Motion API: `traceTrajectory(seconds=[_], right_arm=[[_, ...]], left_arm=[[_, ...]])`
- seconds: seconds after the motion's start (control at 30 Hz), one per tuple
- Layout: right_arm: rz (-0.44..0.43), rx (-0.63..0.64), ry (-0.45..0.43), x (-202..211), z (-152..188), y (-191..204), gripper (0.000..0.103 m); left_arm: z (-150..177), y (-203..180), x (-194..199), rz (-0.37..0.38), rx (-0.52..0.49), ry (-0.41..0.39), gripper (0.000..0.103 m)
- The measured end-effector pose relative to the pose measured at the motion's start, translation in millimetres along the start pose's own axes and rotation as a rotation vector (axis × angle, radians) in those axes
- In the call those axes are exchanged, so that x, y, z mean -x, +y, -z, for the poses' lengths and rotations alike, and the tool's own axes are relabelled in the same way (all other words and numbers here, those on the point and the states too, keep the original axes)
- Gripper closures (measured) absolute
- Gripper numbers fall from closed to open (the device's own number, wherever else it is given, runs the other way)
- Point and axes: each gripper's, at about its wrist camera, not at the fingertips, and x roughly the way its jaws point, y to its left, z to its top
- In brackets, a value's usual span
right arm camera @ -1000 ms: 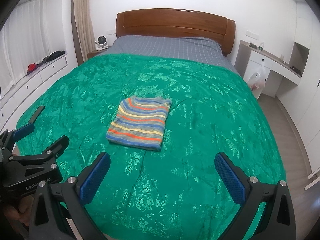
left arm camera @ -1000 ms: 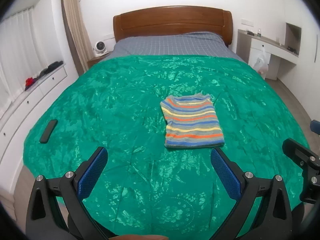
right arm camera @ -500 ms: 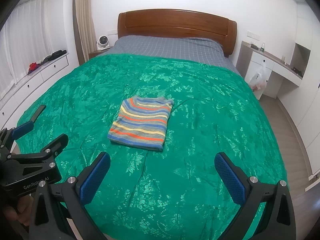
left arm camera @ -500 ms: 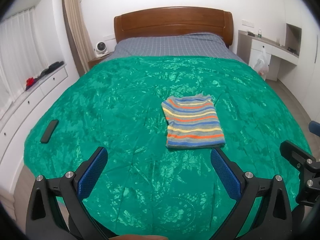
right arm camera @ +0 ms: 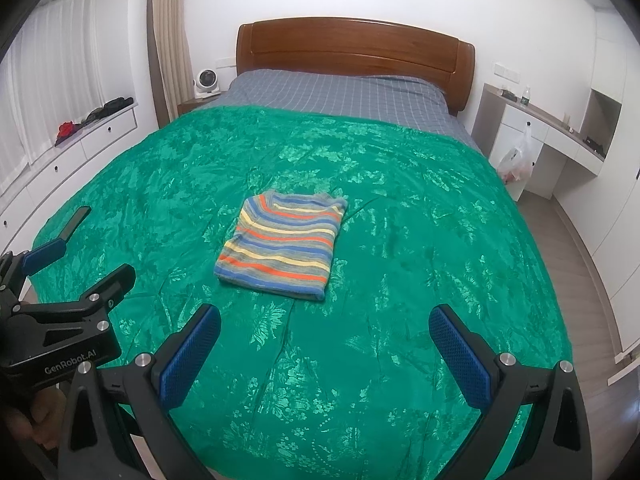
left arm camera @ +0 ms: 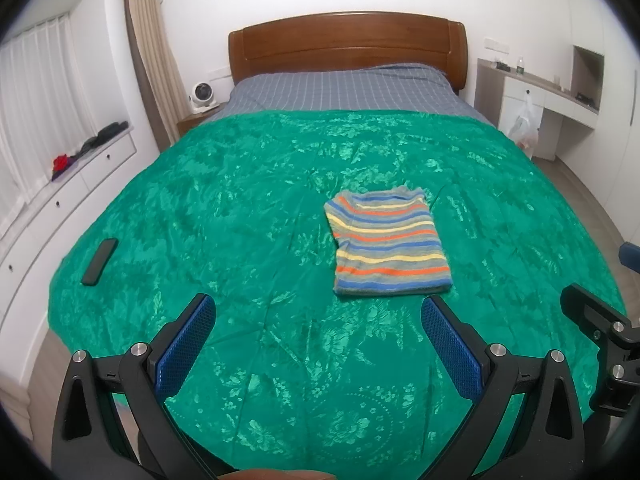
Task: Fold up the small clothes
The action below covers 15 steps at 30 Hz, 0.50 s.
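A small striped shirt (left arm camera: 386,240), folded into a neat rectangle, lies flat on the green bedspread (left arm camera: 240,208) near the bed's middle; it also shows in the right wrist view (right arm camera: 284,246). My left gripper (left arm camera: 316,312) is open and empty, held back over the bed's near edge, short of the shirt. My right gripper (right arm camera: 324,322) is open and empty too, at the near edge, right of the left one. The left gripper also shows at the left edge of the right wrist view (right arm camera: 70,264). Neither touches the shirt.
A black remote (left arm camera: 99,256) lies on the bedspread's left edge. White drawers (left arm camera: 64,200) run along the left wall. A wooden headboard (left arm camera: 348,46) stands at the far end, a small fan (left arm camera: 200,94) beside it. A white desk (left arm camera: 540,92) with a hanging bag (left arm camera: 526,120) is at right.
Both grippers have drawn back slightly from the bed, still open. The folded shirt has not moved.
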Motion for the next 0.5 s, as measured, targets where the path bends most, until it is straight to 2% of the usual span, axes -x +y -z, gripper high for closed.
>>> traceTrajectory(seconds=[0.17, 0.3, 0.5], right_arm=[[0.001, -0.001, 0.0, 0.0, 0.0, 0.3, 0.0], [0.003, -0.001, 0.002, -0.7, 1.6, 0.2, 0.0], [-0.002, 0.002, 0.002, -1.6, 2.8, 1.2, 0.0]], left_arm=[[1.0, 0.7, 1.1, 0.002, 0.001, 0.0, 0.0], [4.1, 7.1, 2.0, -0.006, 0.052, -0.008, 0.0], [5.5, 6.4, 1.2, -0.013, 0.029, -0.008, 0.0]])
